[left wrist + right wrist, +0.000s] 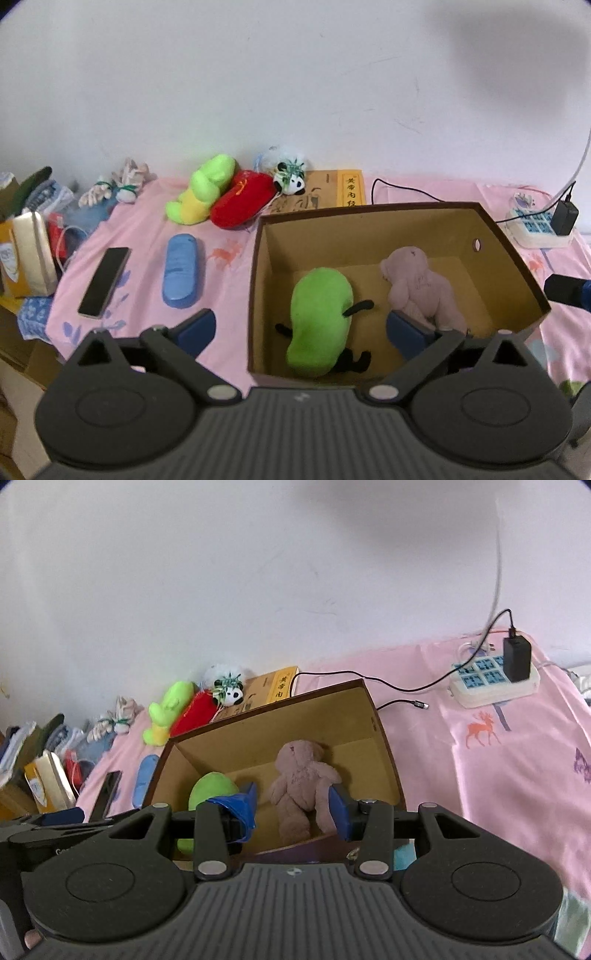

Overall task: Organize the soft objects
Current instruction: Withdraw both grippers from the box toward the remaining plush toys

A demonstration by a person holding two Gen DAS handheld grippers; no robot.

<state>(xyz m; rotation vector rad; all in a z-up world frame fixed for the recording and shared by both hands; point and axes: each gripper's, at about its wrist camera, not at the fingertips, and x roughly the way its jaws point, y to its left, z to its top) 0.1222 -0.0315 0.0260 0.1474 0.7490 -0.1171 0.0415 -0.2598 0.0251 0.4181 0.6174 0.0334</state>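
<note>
Cardboard box (509, 258) parked mid pink sheet (229, 266), open top up — obvious drop bin for plushies.

Already inside: green plush (319, 321) left half, pinkish teddy bear (301, 779) right half, both lying flat on box floor.

Waiting outside, back by wall: lime-yellow plush (201, 190), red plush (243, 203), small panda (293, 181), bunched together, well apart from either gripper.

Left gripper (301, 330): jaws spread wide, empty; green plush sits between them, below, not touching as far as I can tell.

Right gripper (291, 808): jaws apart, empty; teddy framed between, contact hard to tell.

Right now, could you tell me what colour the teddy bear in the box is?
The teddy bear is a dusty pinkish-brown, clearest in the right wrist view.
</note>
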